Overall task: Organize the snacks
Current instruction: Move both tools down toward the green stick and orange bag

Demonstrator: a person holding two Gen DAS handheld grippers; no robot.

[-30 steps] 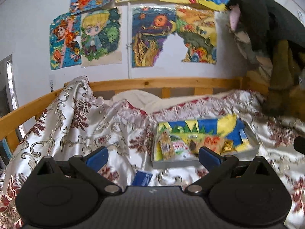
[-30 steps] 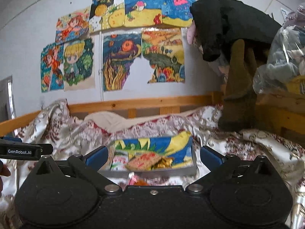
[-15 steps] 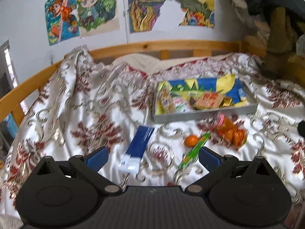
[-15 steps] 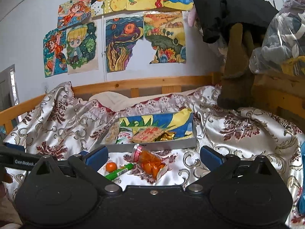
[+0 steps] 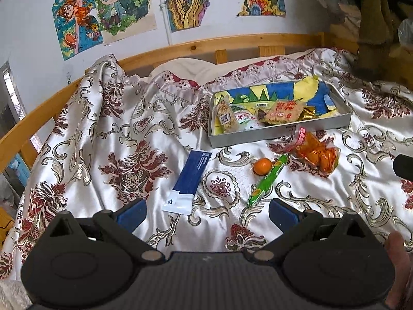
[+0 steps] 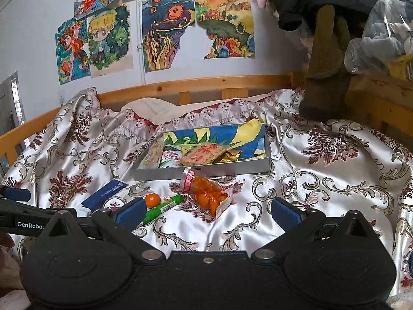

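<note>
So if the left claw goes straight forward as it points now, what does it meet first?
Probably the bedspread itself, between the blue packet and the green candy tube; the open left claw aims into that gap, though depth is unclear.

both wrist cams: same tray [image 5: 280,134], bedspread [image 6: 322,180]

Bedspread [image 5: 144,134]: glossy satin-like cloth, sheen on folds. Tray [image 5: 278,133]: matt grey metal wall. Orange snack bag [image 5: 316,152]: shiny clear plastic. Green stick pack [image 5: 268,179]: glossy wrapper. Blue sachet [image 5: 189,178]: smooth, low sheen. Bed rail [image 6: 196,85]: varnished wood. Drawings [image 6: 108,38]: matt paper.
</note>
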